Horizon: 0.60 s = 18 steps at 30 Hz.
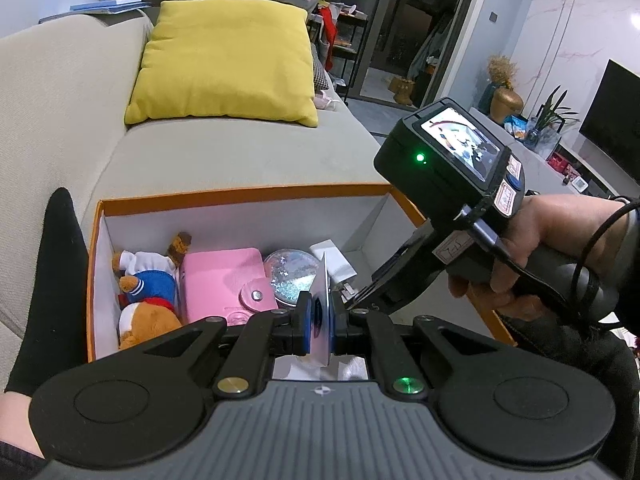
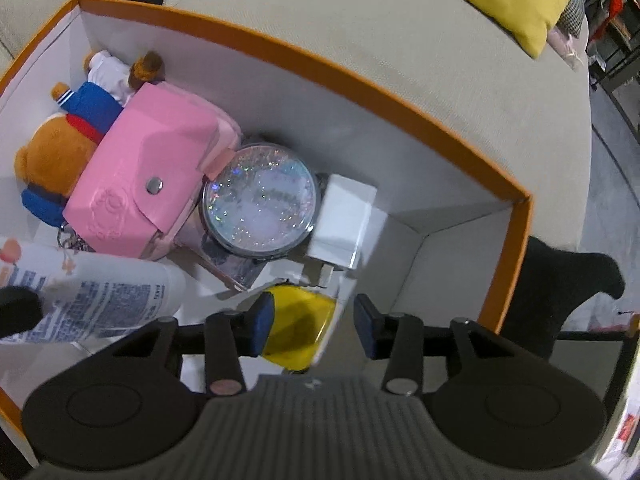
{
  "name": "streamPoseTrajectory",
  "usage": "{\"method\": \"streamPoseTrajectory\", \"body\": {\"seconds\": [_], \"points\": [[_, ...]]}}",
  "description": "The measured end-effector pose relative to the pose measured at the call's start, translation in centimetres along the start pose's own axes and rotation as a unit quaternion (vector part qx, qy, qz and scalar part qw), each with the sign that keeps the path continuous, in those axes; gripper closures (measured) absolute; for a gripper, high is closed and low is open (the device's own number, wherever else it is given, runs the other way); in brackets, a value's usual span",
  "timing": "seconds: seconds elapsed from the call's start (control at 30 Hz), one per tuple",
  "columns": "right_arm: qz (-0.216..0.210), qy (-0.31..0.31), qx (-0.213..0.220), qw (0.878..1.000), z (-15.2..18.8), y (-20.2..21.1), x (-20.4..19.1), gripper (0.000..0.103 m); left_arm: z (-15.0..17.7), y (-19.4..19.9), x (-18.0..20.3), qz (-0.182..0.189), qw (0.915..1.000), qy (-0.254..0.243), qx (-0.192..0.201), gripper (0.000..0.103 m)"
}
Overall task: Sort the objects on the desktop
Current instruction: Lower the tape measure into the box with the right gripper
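Your box [image 1: 248,194] sits on the grey sofa [image 1: 224,152], yellow cushion [image 1: 224,60] behind it. Your left gripper [image 1: 320,316] is clenched on a thin card [image 1: 323,304] over the box; your right gripper [image 2: 312,324] is released, a yellow case [image 2: 300,320] between its jaws inside the box.

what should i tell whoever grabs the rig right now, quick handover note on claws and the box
Left claw: shut on a thin card, held edge-on over the orange box.
Right claw: open, pointing down into the box; a yellow item lies between its pads, the right pad clear of it.
Already in the box: plush bear, pink pouch, glitter disc, white charger, white bottle.
Done: most things appear boxed.
Left: probably lift the right claw out, then drop the card into the box.
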State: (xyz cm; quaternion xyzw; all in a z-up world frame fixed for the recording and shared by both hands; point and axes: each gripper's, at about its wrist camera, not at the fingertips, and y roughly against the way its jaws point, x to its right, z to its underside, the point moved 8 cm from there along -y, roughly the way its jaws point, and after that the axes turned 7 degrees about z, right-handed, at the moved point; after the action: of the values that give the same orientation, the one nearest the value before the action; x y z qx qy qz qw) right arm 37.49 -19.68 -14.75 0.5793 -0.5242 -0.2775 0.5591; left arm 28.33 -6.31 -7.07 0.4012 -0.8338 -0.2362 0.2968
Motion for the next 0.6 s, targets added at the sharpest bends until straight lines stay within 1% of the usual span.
{"method": "streamPoseTrajectory", "body": {"seconds": [0.13,0.2,0.27,0.3,0.37,0.5,0.53,0.6], "points": [[0.001,0.021,-0.001,1.000,0.3,0.5,-0.4,0.057,-0.1,0.2,0.0,0.001,1.0000,0.000,0.003,0.095],[-0.002,0.050,-0.008,0.999,0.8,0.6,-1.0,0.054,-0.2,0.3,0.0,0.001,1.0000,-0.001,0.003,0.095],[-0.003,0.088,-0.018,0.996,1.6,0.5,-1.9,0.054,-0.2,0.3,0.0,0.002,1.0000,-0.002,0.003,0.095],[-0.002,0.109,-0.023,0.994,2.1,0.4,-2.4,0.056,-0.1,0.4,0.1,0.002,1.0000,-0.003,0.003,0.095],[0.001,0.132,-0.031,0.991,2.8,-0.1,-3.0,0.058,-0.1,0.4,0.2,0.004,1.0000,-0.004,0.003,0.095],[0.000,0.145,-0.046,0.988,3.6,-1.4,-3.2,0.067,-0.2,0.4,0.4,0.004,1.0000,-0.007,0.002,0.095],[-0.001,0.149,-0.044,0.988,3.7,-1.6,-3.3,0.069,-0.2,0.4,0.4,0.005,1.0000,-0.007,0.001,0.095],[-0.006,0.161,-0.029,0.987,3.7,-1.8,-3.4,0.070,-0.2,0.3,0.4,0.004,1.0000,-0.008,0.000,0.095]]}}
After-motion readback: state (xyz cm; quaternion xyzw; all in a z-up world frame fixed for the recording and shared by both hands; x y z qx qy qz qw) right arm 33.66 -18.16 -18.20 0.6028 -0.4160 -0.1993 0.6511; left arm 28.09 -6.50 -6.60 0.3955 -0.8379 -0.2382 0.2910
